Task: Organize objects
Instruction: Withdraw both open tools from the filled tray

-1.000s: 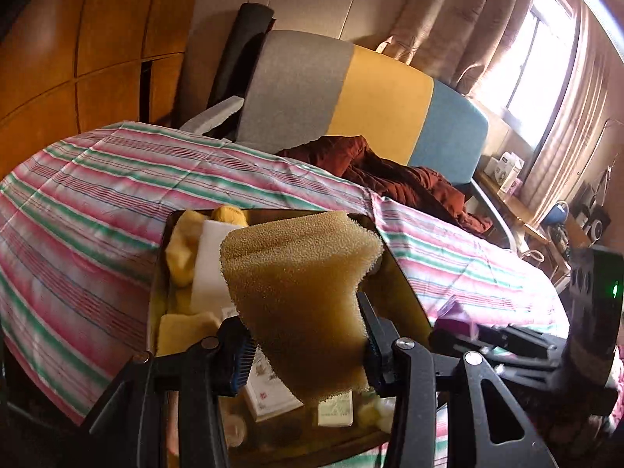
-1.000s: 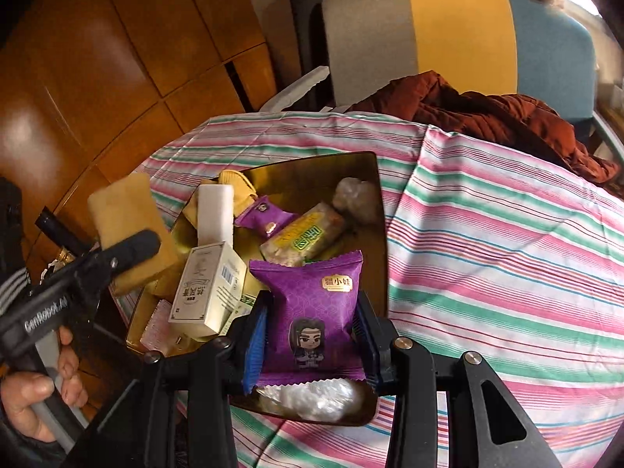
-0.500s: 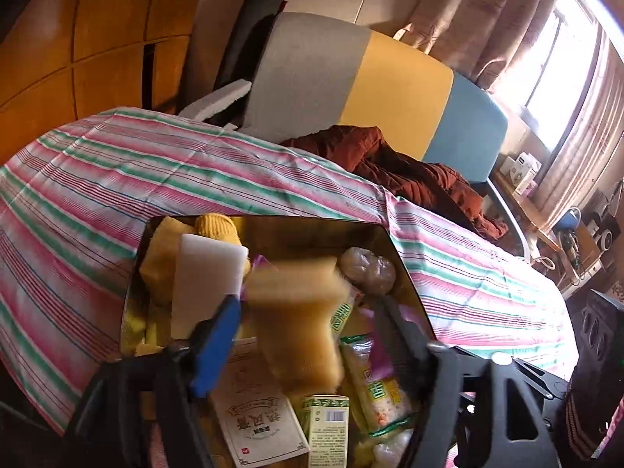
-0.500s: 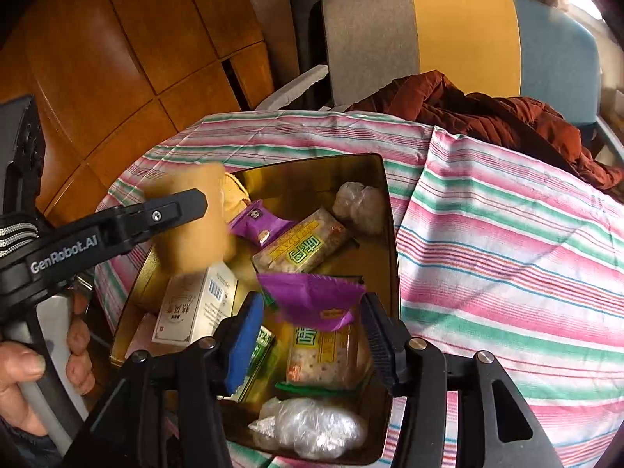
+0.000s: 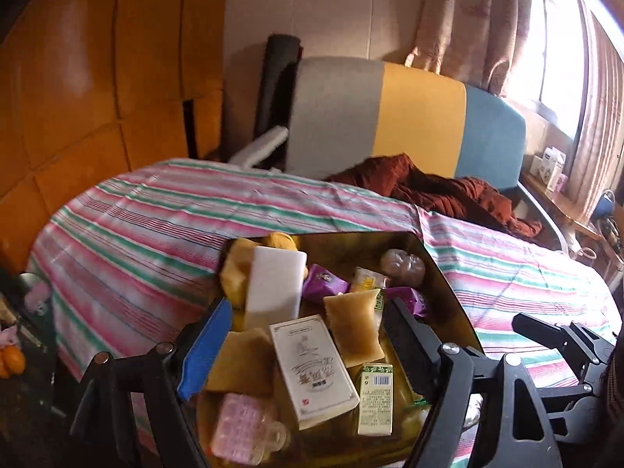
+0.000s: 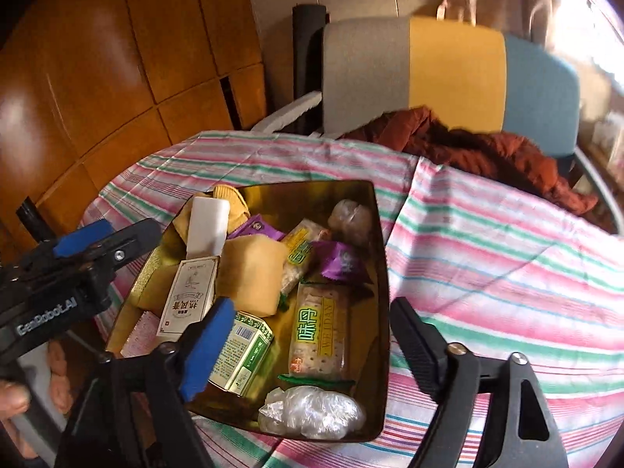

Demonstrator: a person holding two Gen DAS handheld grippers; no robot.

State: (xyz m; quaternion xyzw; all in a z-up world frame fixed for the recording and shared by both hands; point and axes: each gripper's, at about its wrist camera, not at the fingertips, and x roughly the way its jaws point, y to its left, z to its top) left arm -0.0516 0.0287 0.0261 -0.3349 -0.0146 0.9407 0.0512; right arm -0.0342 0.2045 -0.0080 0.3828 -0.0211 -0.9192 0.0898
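Note:
A gold metal tin (image 6: 380, 241) (image 5: 440, 269) sits on the striped tablecloth, full of items. A yellow sponge (image 5: 353, 325) (image 6: 251, 275) lies loose in it beside a white tea box (image 5: 312, 366) (image 6: 191, 292). A purple snack packet (image 6: 341, 261) (image 5: 405, 298) lies in the middle of the tin over a cracker pack (image 6: 318, 335). My left gripper (image 5: 308, 351) is open and empty above the tin's near end; it also shows in the right wrist view (image 6: 97, 249). My right gripper (image 6: 312, 347) is open and empty above the tin.
The tin also holds a white foam block (image 5: 273, 288), a green carton (image 6: 243, 353), a clear plastic bag (image 6: 312, 415) and a pink blister pack (image 5: 243, 427). A rust-red jacket (image 6: 479, 156) lies on the grey, yellow and blue chair (image 6: 448, 74) behind the table. Wood panelling (image 6: 97, 78) is at left.
My left gripper opened and the yellow sponge dropped into the tin. My right gripper opened and the purple packet fell into the tin. Both grippers have drawn back a little.

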